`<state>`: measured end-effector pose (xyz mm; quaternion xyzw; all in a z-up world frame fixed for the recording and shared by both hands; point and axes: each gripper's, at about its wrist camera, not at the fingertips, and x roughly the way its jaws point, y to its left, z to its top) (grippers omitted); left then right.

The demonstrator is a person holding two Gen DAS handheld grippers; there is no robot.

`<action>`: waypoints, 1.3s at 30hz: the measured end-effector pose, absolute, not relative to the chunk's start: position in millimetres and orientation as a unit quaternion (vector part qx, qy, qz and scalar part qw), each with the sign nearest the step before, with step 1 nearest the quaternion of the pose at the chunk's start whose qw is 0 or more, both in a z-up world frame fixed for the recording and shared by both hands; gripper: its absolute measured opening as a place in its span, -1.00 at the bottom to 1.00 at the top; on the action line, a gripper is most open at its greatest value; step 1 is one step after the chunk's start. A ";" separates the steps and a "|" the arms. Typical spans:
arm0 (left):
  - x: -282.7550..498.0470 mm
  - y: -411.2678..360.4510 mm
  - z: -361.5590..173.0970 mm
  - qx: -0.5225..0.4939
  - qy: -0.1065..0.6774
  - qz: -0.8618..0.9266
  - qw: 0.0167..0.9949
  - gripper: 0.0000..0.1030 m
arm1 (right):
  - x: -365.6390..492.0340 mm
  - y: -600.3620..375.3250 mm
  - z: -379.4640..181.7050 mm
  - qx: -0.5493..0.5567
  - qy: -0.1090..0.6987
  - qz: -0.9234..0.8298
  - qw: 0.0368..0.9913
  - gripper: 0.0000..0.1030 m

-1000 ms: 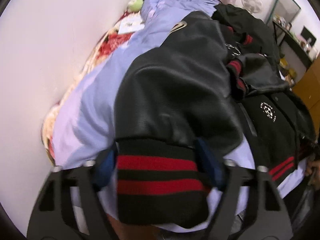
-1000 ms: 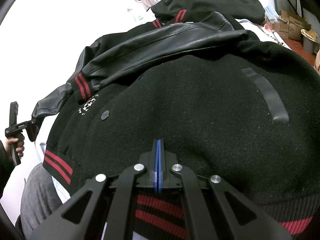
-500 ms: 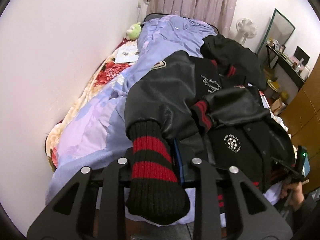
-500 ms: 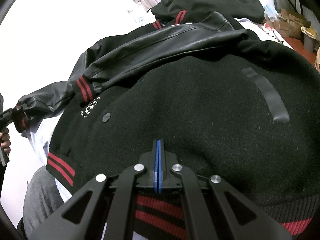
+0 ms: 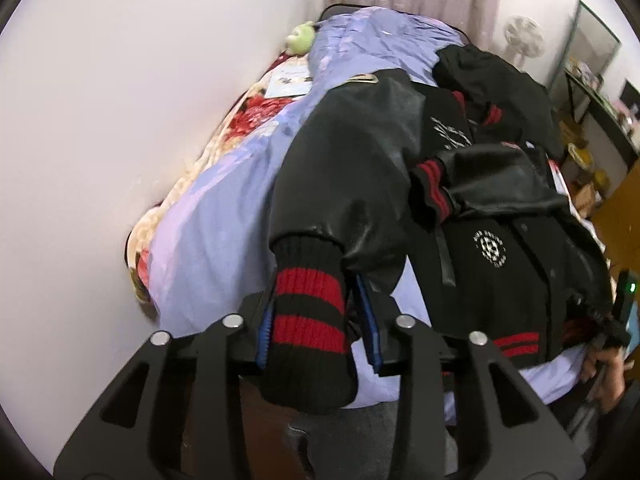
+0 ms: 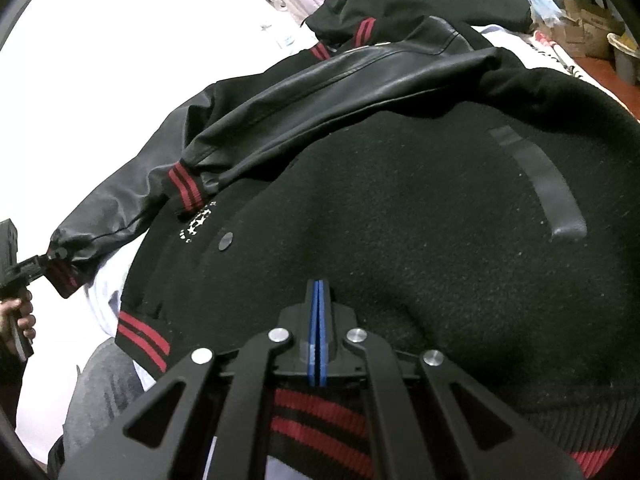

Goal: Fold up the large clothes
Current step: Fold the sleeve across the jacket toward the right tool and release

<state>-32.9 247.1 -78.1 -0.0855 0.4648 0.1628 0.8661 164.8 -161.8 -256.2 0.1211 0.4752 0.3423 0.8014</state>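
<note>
A black varsity jacket point(image 5: 492, 280) with leather sleeves and red-striped ribbing lies on the bed. My left gripper point(image 5: 316, 320) grips one sleeve's knitted cuff point(image 5: 308, 308) between its blue pads and holds the sleeve up off the bed. Its jaws are opening slightly, with the cuff still between them. In the right wrist view the same gripper point(image 6: 52, 264) shows at the far left with the cuff in it. My right gripper point(image 6: 318, 292) is shut, pads together, tips resting on the jacket's woollen body point(image 6: 400, 220) above the striped hem point(image 6: 316, 420). No cloth shows between its pads.
The bed has a lilac cover point(image 5: 224, 220) and runs along a pale wall point(image 5: 100, 140). A second black garment point(image 5: 492, 80) lies further up the bed, past a green plush toy point(image 5: 300, 38). A wooden cabinet point(image 5: 616, 216) and cluttered shelves stand to the right. Grey trousers point(image 6: 96, 392) show below.
My left gripper has narrowed from wide around the cuff to a grip on it, then lifted and drawn the sleeve back. The right gripper has stayed put.
</note>
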 end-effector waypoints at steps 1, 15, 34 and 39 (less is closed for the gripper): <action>-31.1 243.3 -79.8 -0.080 0.467 0.158 0.866 -0.50 | 164.8 -161.7 -256.0 0.121 0.475 0.343 0.801 -0.99; 24.5 173.8 52.2 -0.092 0.290 -0.037 0.952 -0.67 | 160.5 -164.4 -253.3 0.126 0.472 0.355 0.797 -0.88; 311.3 -110.2 -90.7 0.090 0.448 -0.209 0.865 -0.67 | 166.6 -178.9 -248.8 0.229 0.472 0.377 0.764 -0.56; 371.8 -162.5 -177.7 0.131 0.511 -0.189 0.828 -0.67 | 169.9 -181.3 -250.0 0.248 0.472 0.383 0.755 -0.54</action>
